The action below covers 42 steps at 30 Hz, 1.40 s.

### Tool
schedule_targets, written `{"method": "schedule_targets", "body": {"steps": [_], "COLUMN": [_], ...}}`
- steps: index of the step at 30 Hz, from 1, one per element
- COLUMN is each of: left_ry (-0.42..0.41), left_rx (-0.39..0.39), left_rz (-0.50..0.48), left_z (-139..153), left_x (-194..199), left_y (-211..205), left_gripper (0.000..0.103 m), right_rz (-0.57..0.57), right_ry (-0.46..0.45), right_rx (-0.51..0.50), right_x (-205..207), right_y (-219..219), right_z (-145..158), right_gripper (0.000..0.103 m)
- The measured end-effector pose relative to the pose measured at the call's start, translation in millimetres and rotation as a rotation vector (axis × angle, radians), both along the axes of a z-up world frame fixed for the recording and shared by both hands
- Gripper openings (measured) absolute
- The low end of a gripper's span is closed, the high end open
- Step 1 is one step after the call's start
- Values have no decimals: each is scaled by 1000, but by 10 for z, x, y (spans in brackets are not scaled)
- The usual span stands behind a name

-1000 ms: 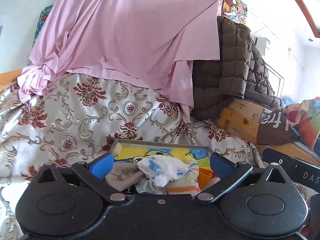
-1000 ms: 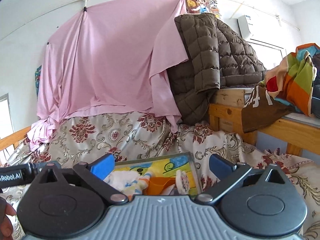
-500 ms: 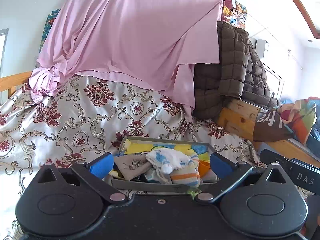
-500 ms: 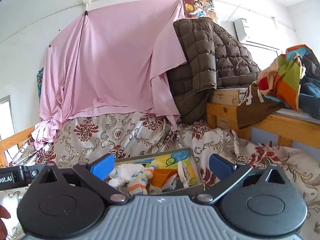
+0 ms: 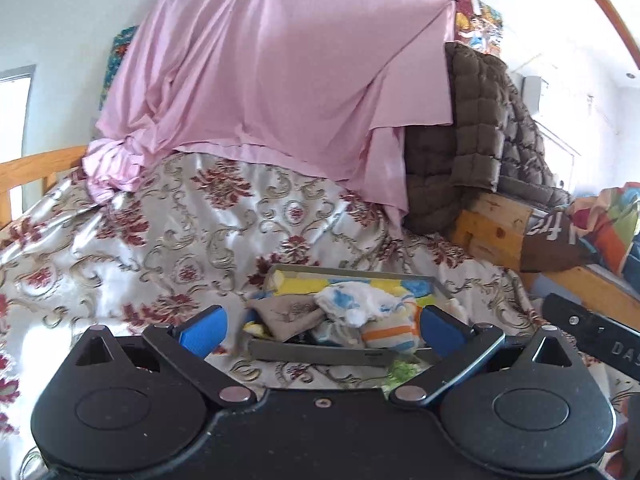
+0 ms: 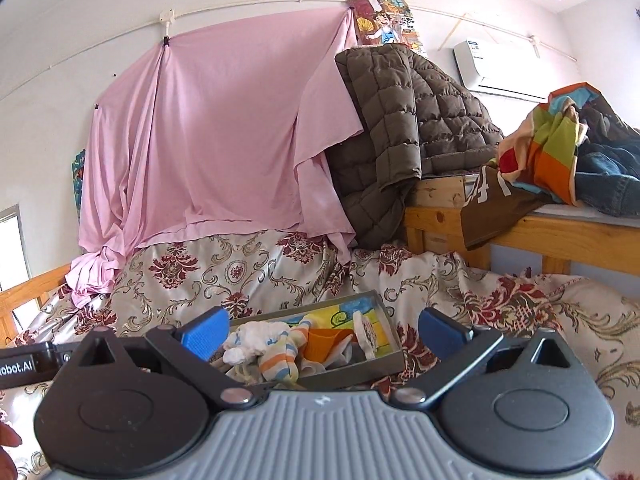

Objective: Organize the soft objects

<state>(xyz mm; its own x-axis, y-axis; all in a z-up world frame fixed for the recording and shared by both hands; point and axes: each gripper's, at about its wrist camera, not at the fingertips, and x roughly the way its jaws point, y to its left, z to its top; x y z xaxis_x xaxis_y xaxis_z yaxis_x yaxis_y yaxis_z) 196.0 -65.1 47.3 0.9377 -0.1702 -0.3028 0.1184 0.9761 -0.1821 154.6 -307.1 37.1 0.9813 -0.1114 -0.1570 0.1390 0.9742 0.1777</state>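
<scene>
A shallow grey tray [image 5: 316, 354] [image 6: 360, 368] with a colourful picture inside lies on the floral bedspread. It holds several small socks: a fluffy white and blue one [image 5: 356, 300] [image 6: 252, 338], an orange-striped one [image 5: 386, 334] [image 6: 280, 360], a grey-brown one [image 5: 286, 314] and an orange one [image 6: 324, 338]. My left gripper [image 5: 320, 326] is open just short of the tray, nothing between its blue pads. My right gripper [image 6: 320, 330] is open too and empty, the tray in front of it.
The floral satin bedspread [image 5: 160, 240] [image 6: 500, 300] covers the bed. A pink sheet [image 5: 280, 80] hangs on the back wall. A brown quilted jacket [image 6: 408, 128] drapes over a wooden bunk frame [image 6: 520, 232] at the right, with piled clothes [image 6: 560, 152] on it.
Both grippers have drawn back and up from the tray, so its near rim and more bedspread show. The socks lie as before. Both jaws stay open.
</scene>
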Motion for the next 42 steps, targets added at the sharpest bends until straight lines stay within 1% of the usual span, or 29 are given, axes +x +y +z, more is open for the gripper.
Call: {"method": "schedule_targets", "body": {"steps": [4, 6, 10, 16, 20, 23, 30, 35, 42], "left_ry": [11, 18, 6, -3, 5, 15, 24, 11, -21], "left_rx": [0, 14, 40, 15, 33, 45, 40, 48, 61], "left_rz": [27, 30, 46, 78, 81, 100, 126, 131, 136], "left_z": [-111, -165, -203, -252, -330, -384, -442, -445, -406], "left_x": [-123, -171, -261, -413, -542, -646, -817, -947, -1141], "left_y": [60, 75, 109, 214, 257, 318, 440, 471, 521], "left_gripper": [102, 102, 102, 102, 102, 102, 102, 102, 102], "right_rz": [5, 5, -6, -16, -34, -41, -29, -26, -15], "right_ry": [4, 16, 44, 73, 86, 86, 62, 49, 69], "right_rx": [2, -1, 21, 26, 19, 13, -24, -21, -43], "right_x": [-79, -106, -204, -337, -400, -470, -679, -814, -913], "right_y": [31, 56, 109, 212, 282, 341, 513, 597, 718], "right_z": [-79, -117, -204, -302, -353, -376, -388, -385, -409], "right_gripper": [103, 103, 103, 103, 103, 103, 103, 103, 103]}}
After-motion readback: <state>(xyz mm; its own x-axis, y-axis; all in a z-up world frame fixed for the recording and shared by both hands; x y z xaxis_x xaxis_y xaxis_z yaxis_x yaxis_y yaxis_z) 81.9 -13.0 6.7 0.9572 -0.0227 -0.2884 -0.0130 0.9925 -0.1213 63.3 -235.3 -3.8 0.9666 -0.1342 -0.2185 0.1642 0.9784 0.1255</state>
